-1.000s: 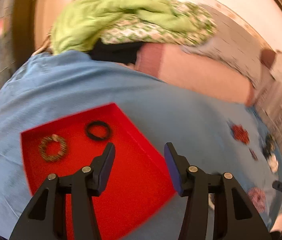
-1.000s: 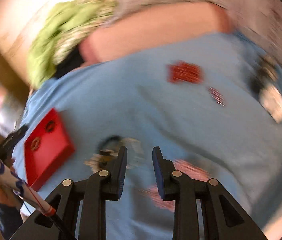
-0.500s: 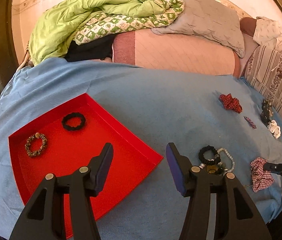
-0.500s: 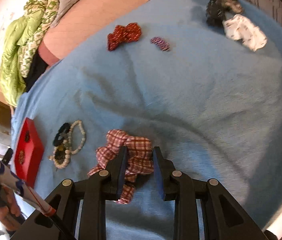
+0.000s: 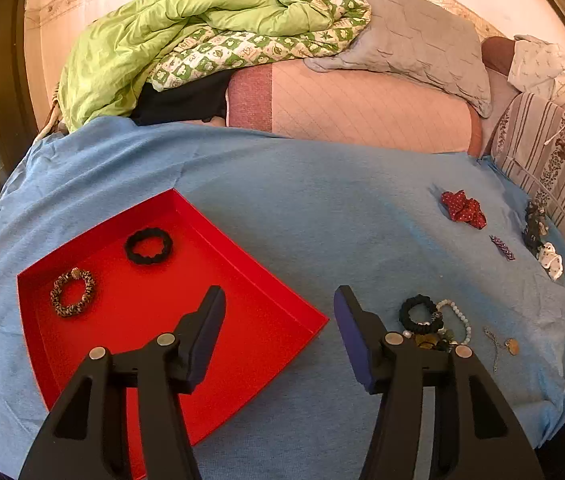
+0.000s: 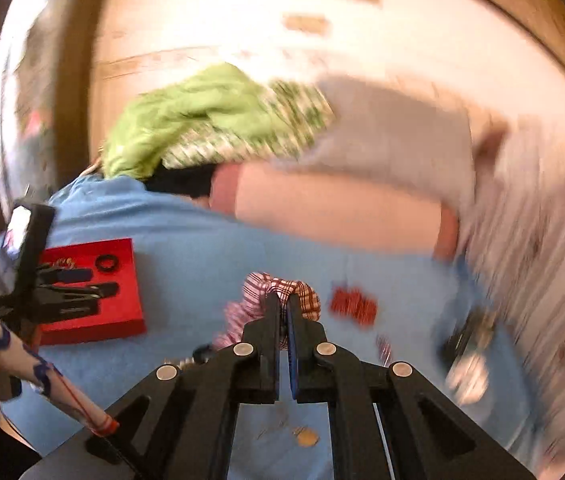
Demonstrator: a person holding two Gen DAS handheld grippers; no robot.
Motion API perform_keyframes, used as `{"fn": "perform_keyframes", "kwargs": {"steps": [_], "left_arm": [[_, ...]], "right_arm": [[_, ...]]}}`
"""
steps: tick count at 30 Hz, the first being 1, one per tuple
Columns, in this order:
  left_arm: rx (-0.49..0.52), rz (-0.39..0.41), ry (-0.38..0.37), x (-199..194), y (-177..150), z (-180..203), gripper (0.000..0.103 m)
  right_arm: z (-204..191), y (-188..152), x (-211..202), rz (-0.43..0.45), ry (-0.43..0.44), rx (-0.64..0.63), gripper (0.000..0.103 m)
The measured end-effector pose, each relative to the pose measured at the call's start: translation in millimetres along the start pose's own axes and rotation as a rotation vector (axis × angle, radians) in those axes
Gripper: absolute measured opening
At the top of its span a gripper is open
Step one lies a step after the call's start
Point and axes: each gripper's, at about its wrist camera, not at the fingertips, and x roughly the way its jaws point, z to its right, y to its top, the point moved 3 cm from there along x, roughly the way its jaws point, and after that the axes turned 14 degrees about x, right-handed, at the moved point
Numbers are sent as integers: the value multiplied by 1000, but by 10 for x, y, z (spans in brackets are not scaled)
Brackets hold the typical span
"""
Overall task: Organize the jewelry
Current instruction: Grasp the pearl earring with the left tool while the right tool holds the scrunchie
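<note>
My right gripper (image 6: 283, 304) has its jaws clamped on the red-and-white checked fabric scrunchie (image 6: 278, 292), lifted off the blue bedspread (image 5: 302, 200) — I should carry it level to the shallow red cardboard tray (image 5: 242, 320) and release only once it is over bare tray floor. My left gripper (image 5: 278, 312) hangs above the tray's near corner, jaws wide apart and holding nothing. In the tray I count two bands — one black (image 5: 148, 245), one leopard-print (image 5: 73, 293).
</note>
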Motion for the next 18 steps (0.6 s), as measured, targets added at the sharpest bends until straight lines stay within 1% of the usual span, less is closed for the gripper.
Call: {"fn": "perform_keyframes", "kwargs": {"steps": [3, 5, 8, 9, 10, 11, 12, 15, 18], "left_arm": [[5, 4, -17, -7, -6, 25, 55], [1, -4, -55, 28, -13, 51, 55], [1, -30, -100, 119, -42, 109, 55], [-3, -47, -132, 176, -57, 143, 54], [-1, -59, -148, 212, -75, 181, 52], [6, -72, -162, 253, -84, 224, 44], [23, -92, -175, 304, -95, 285, 40], [43, -132, -201, 425, -143, 407, 40], [80, -195, -210, 600, -206, 536, 32]], "right_arm": [[-101, 43, -40, 9, 33, 9, 4], [-119, 43, -70, 18, 38, 21, 4], [-87, 26, -47, 1, 56, 59, 4], [-58, 8, -38, -3, 59, 73, 4], [-28, -9, -33, -6, 62, 85, 4], [5, -26, -30, -8, 63, 97, 4], [46, -34, -18, -10, 65, 105, 4], [146, -95, 54, -35, 78, 150, 4], [254, -166, 125, -57, 90, 191, 4]]}}
